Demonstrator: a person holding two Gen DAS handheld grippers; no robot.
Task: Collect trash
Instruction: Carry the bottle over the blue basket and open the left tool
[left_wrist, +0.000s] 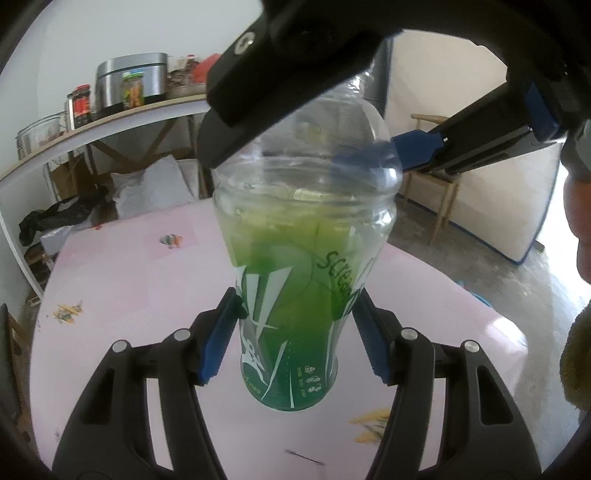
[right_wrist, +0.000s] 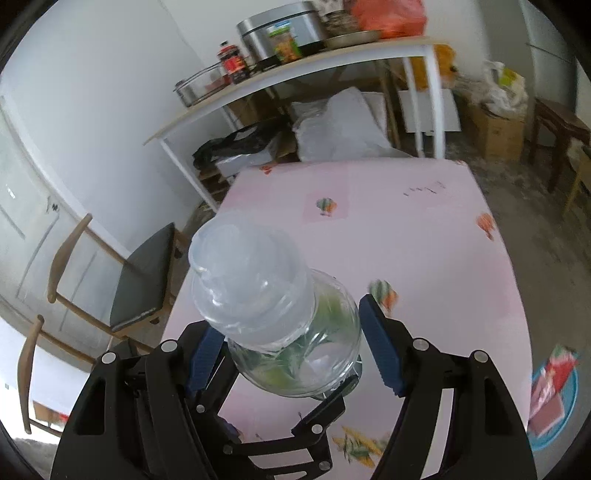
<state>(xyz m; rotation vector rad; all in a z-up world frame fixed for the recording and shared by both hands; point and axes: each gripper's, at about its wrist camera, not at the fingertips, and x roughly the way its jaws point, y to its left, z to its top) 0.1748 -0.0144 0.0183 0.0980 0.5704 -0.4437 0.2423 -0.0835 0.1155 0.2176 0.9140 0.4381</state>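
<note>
Here, bottle between left hand-held gripper

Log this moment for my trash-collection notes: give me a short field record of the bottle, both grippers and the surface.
object: clear plastic bottle with green label, no cap visible
left gripper: shut on the bottle's labelled lower body
right gripper: open, fingers either side of the bottle's upper part, contact unclear
bottle pose: upright, held above the table
surface: pink tablecloth with small printed motifs
other item: packet on a blue plate at the table edge
</note>
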